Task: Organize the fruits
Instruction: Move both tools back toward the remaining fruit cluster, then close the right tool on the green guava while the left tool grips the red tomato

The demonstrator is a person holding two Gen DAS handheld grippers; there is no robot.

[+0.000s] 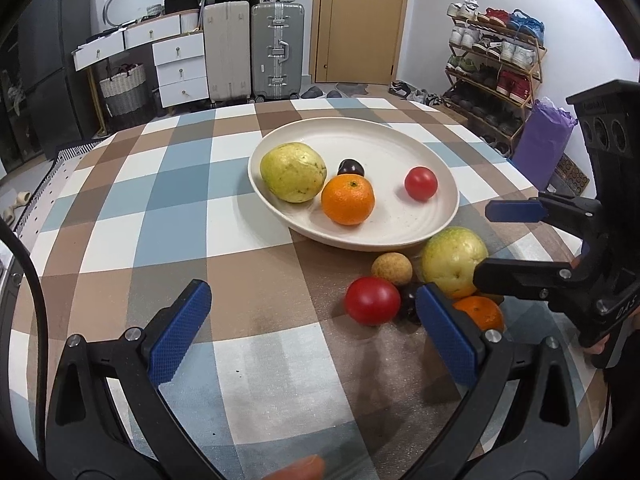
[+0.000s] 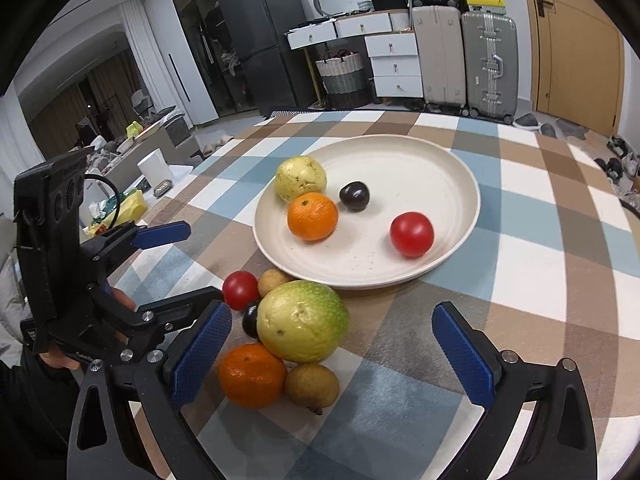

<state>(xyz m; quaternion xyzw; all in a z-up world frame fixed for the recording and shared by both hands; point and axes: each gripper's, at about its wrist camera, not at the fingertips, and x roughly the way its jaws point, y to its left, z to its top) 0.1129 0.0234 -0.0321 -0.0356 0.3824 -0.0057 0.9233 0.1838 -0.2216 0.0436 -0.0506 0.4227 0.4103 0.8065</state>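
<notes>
A cream plate (image 1: 404,242) (image 2: 362,280) on the checked tablecloth holds a yellow guava (image 1: 294,172), an orange (image 1: 348,200), a dark plum (image 1: 351,168) and a red tomato (image 1: 421,183). A pile lies on the cloth in front of the plate: a green-yellow guava (image 2: 302,320), an orange (image 2: 252,376), a red tomato (image 2: 240,290), a dark plum (image 2: 251,320) and two small brown fruits (image 2: 312,385). My right gripper (image 2: 334,354) is open, its left finger beside the pile's orange. My left gripper (image 1: 314,332) is open and holds nothing, its right finger near that pile.
The round table (image 1: 132,216) drops off to the floor on all sides. Behind it stand suitcases (image 1: 276,52), white drawers (image 1: 180,68), a door and a shoe rack (image 1: 496,60). A hand (image 2: 120,300) grips the left tool. A side counter with clutter (image 2: 132,200) lies left.
</notes>
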